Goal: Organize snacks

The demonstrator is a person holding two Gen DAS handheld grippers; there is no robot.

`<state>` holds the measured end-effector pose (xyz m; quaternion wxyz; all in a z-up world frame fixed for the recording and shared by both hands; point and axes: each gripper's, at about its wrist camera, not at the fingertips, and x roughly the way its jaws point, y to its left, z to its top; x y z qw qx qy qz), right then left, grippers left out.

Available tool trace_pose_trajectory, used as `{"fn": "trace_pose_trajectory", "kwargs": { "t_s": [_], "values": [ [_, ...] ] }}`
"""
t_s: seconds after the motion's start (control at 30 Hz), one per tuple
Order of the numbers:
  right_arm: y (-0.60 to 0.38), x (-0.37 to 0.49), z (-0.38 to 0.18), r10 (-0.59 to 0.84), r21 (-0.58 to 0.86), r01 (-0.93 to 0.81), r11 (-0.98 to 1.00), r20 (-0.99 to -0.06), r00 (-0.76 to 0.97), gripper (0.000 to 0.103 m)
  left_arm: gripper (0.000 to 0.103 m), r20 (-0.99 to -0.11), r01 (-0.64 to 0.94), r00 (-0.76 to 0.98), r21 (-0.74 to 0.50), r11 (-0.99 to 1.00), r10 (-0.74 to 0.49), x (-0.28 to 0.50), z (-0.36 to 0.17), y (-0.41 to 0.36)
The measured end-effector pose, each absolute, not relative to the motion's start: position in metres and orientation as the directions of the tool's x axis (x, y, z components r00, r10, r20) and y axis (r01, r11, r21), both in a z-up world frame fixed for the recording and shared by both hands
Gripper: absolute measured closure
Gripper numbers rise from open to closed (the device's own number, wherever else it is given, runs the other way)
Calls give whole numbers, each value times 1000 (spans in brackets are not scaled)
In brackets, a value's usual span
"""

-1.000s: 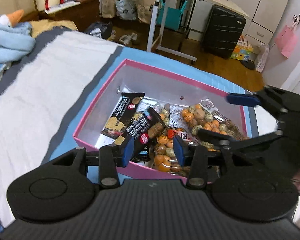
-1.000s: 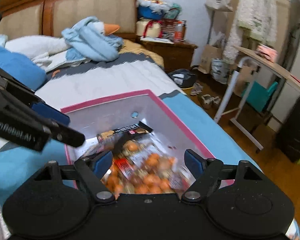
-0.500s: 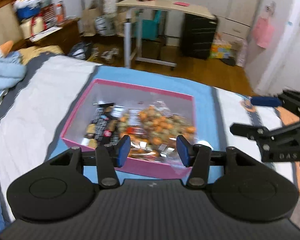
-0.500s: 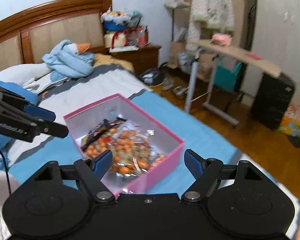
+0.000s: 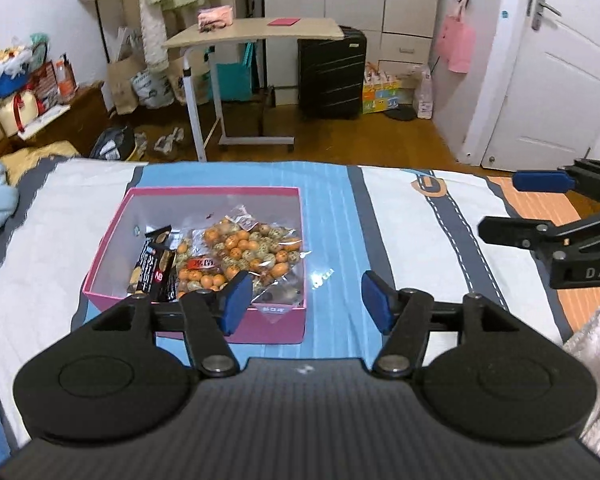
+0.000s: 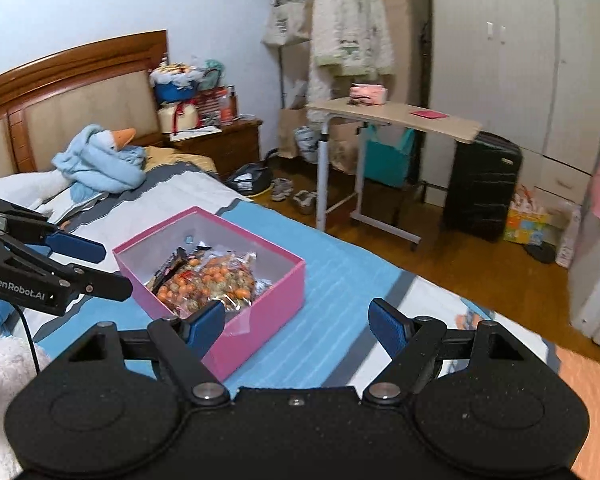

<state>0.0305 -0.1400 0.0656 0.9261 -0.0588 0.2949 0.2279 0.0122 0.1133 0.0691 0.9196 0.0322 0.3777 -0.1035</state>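
Observation:
A pink box (image 5: 260,326) (image 6: 268,304) sits on the striped bedspread. Inside lie clear bags of orange and speckled nuts (image 5: 240,250) (image 6: 212,280) and dark snack bars (image 5: 152,268) along its left side. My left gripper (image 5: 306,300) hovers above and in front of the box, its jaws opening with nothing between them. My right gripper (image 6: 296,322) stands open and empty, to the right of the box. Each gripper shows in the other's view: the right gripper (image 5: 516,204) at the right edge, the left gripper (image 6: 100,266) at the left edge.
The bed (image 5: 400,216) stretches left and right of the box. A blue plush goose (image 6: 100,160) lies near the headboard. Beyond the bed's far edge stand a rolling side table (image 5: 256,32), a black suitcase (image 5: 330,76), bags and shoes on the wooden floor.
Both grippers drew back and rose away from the box. The left gripper let go of the dark snack bar, which now lies in the box, and its jaws widened.

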Motion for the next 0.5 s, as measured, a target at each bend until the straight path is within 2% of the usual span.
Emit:
{"fn": "trace_pose_trajectory", "kwargs": {
  "t_s": [0.5],
  "values": [
    [-159,-35,43,241,33,-269,963,-557,795,19,35,-614,217,770,-2,976,-173,-36,64,89]
  ]
}}
